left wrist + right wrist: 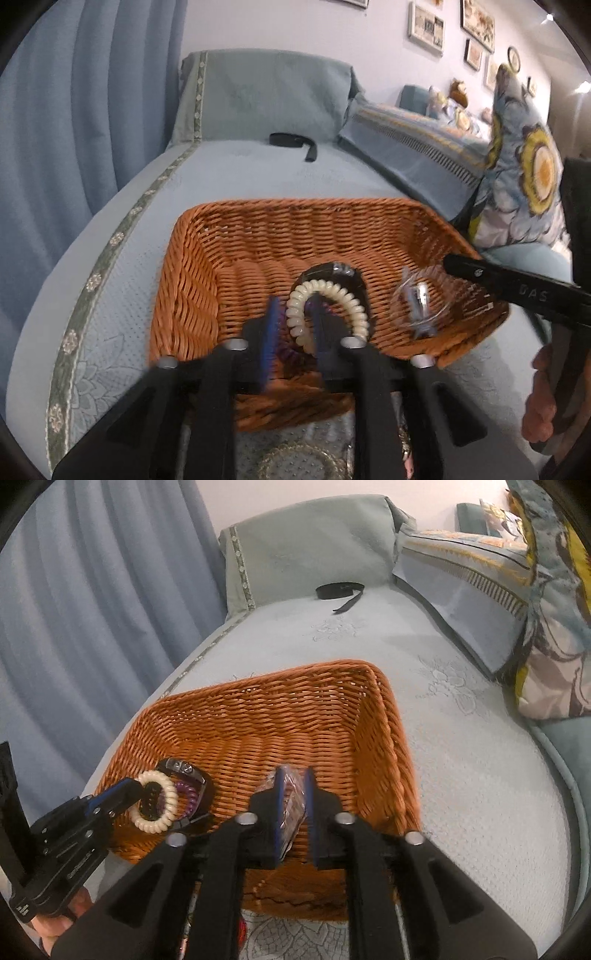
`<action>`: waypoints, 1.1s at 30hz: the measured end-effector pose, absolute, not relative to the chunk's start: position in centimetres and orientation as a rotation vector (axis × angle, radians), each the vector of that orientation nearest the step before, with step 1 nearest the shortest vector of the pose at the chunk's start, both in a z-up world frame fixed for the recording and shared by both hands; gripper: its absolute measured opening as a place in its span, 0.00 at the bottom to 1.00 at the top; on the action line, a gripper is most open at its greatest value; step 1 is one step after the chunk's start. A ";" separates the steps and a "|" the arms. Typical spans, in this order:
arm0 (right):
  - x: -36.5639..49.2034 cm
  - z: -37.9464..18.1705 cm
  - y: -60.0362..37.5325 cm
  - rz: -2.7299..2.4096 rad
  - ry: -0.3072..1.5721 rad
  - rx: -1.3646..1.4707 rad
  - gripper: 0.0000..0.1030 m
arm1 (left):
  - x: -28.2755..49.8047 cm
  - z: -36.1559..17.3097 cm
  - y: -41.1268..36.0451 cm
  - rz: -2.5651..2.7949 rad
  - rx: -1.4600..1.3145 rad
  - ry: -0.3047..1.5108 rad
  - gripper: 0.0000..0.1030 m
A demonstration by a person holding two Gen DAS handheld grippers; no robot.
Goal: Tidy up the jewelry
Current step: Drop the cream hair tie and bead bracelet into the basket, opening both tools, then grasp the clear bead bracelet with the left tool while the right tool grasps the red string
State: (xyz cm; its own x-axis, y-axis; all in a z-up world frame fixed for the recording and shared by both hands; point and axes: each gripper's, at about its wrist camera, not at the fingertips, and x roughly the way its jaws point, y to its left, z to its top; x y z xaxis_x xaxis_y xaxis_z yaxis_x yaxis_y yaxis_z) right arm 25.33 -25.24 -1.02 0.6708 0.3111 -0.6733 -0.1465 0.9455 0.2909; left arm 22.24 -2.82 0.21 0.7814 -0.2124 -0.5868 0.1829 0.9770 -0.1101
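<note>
A brown wicker basket [229,258] [388,738] sits on a pale blue sofa seat. My left gripper [295,314] reaches into its near left part, jaws apart. A cream spiral hair tie [325,291] [153,805] loops over one finger, with a purple spiral tie [190,794] and a dark watch-like band [332,273] [183,767] just behind it. My right gripper [293,794] stands open over the basket's near right. A clear packet [291,805] [417,306] of small jewelry lies loosely between its pads, leaning on the left one.
A black strap [291,142] [340,590] lies at the back of the seat. Patterned cushions [528,177] [554,657] stand to the right and a blue curtain [74,129] hangs to the left. A gold-edged round piece [295,461] lies before the basket. A hand [543,398] holds the right gripper.
</note>
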 end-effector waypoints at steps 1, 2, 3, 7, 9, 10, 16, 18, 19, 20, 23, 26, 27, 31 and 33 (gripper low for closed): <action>25.0 -0.7 -25.3 0.258 0.782 0.219 0.37 | 21.8 0.6 -2.7 -0.210 -0.053 0.623 0.43; 24.4 -0.2 -25.3 0.259 0.760 0.213 0.45 | 21.3 1.0 -2.6 -0.212 -0.060 0.606 0.43; 23.7 0.3 -25.2 0.266 0.742 0.200 0.45 | 20.7 1.5 -2.4 -0.218 -0.070 0.590 0.43; 20.7 2.1 -24.9 0.289 0.693 0.173 0.45 | 17.1 3.8 -1.2 -0.235 -0.101 0.513 0.43; 18.8 2.9 -24.6 0.306 0.675 0.173 0.45 | 14.9 4.9 -0.6 -0.242 -0.109 0.482 0.43; 18.2 3.1 -24.5 0.312 0.672 0.175 0.45 | 14.1 5.3 -0.5 -0.244 -0.110 0.475 0.43; 14.0 3.1 -23.7 0.342 0.696 0.185 0.45 | 8.5 6.5 0.3 -0.258 -0.131 0.447 0.43; 12.7 2.4 -23.2 0.340 0.712 0.173 0.45 | 7.1 6.3 0.7 -0.261 -0.146 0.448 0.43; 12.3 2.0 -23.0 0.343 0.718 0.170 0.45 | 6.3 5.9 0.8 -0.264 -0.155 0.449 0.43; 11.9 1.6 -22.8 0.344 0.726 0.164 0.45 | 5.8 5.5 1.0 -0.266 -0.163 0.453 0.43; 11.1 0.0 -22.4 0.335 0.755 0.157 0.45 | 5.2 3.9 1.4 -0.265 -0.182 0.481 0.43; 11.0 -1.7 -22.3 0.332 0.789 0.164 0.42 | 5.5 2.0 1.9 -0.263 -0.206 0.511 0.43; 11.1 -2.2 -22.2 0.328 0.804 0.163 0.41 | 5.8 1.5 2.0 -0.260 -0.212 0.519 0.43; 11.7 -3.4 -22.3 0.315 0.844 0.178 0.38 | 6.8 -0.3 2.6 -0.248 -0.218 0.561 0.43; 12.1 -3.9 -22.3 0.300 0.867 0.192 0.38 | 7.2 -1.1 2.9 -0.236 -0.223 0.587 0.43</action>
State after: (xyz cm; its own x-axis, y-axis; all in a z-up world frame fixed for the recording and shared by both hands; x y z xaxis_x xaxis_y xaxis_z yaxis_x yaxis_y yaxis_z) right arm 12.13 -22.34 -3.87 0.6094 0.3353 -0.7184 -0.1805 0.9410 0.2861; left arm 7.20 2.95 -1.09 0.8073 -0.2819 -0.5185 0.1560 0.9493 -0.2731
